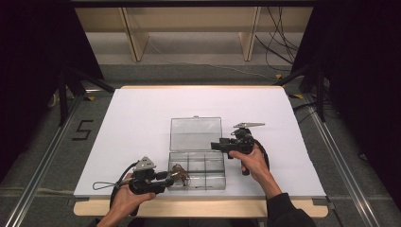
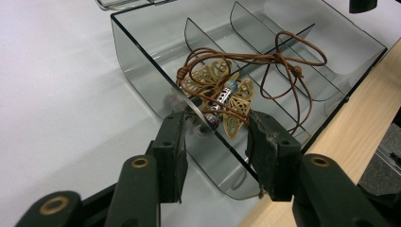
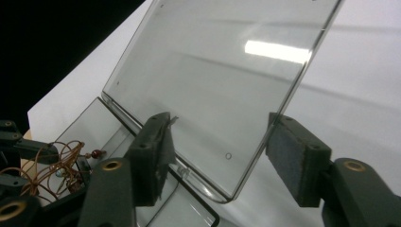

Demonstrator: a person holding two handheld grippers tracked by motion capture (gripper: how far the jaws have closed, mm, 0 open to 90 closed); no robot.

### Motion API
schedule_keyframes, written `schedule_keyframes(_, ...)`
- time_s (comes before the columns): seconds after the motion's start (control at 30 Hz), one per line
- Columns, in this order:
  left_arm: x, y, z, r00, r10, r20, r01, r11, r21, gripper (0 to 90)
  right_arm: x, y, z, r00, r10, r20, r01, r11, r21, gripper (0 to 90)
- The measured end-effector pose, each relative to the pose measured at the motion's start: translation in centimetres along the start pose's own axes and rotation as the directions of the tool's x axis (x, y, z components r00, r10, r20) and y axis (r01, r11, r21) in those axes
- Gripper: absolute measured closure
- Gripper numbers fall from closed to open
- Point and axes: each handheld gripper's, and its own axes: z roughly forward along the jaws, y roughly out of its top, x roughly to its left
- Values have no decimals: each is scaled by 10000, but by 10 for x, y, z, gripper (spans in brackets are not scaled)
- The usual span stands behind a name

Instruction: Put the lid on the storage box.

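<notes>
While the box stands open on the white sheet, both hands work at it:

Table (image 1: 142,118): covered by a white sheet, with the clear box near its front middle.

Box (image 1: 208,176): a clear plastic tray with dividers; its near-left corner wall sits between the left tongs' pads.

Lid (image 1: 196,134): hinged back on the far side of the tray, resting open.

Right tongs (image 1: 216,145): at the lid's right edge, pointing left; jaws part way apart with the lid edge between them, pads not yet pressing on it as far as the right gripper view shows.

Left tongs (image 2: 215,137): at the tray's near-left corner, jaws half apart and astride the wall; whether they grip anything, I cannot tell.

Necklace (image 2: 227,90): butterfly pendant on a brown cord, lying in the tray's left compartment, cord looping over a divider.

Risk: I judge that if the lid swings down, the loose cord could get pinched at the rim; a thin, slick lid edge could also slip from the pads.
</notes>
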Motion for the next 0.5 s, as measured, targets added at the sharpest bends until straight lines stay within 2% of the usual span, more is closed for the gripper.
schedule_keyframes(0.1,0,0,0,10000,-25,12,25,10000,-14,575,0,2,-2,9999,-119,-112,116,9996,-255,461)
schedule_keyframes(0.17,0,0,0,10000,-32,17,32,10000,-23,576,0,3,-4,9999,-128,84,130,9993,-341,488)
schedule_keyframes(0.23,-1,0,0,10000,-32,-68,31,9999,-97,577,4,4,-6,9996,286,-72,-288,9991,-317,504)
schedule_keyframes(0.27,0,0,0,10000,-48,20,48,10000,46,577,4,4,-6,9998,184,-30,-186,9990,-412,510)
schedule_keyframes(0.3,0,0,0,10000,-47,16,47,10000,-6,577,2,5,-6,9999,-123,16,123,9984,-555,516)
schedule_keyframes(0.33,0,0,0,10000,-57,15,57,10000,10,578,2,5,-7,9998,-196,16,197,9980,-602,522)
schedule_keyframes(0.43,1,1,-1,9999,94,-36,-93,9999,120,580,2,6,-8,9999,-97,-133,88,9979,-648,537)
schedule_keyframes(0.47,3,1,-3,9996,295,-9,-295,9991,295,581,4,6,-9,10000,7,-95,-13,9984,-571,541)
schedule_keyframes(0.5,3,1,-3,9996,276,-12,-275,9992,275,582,4,6,-9,9999,-96,36,98,9981,-605,545)
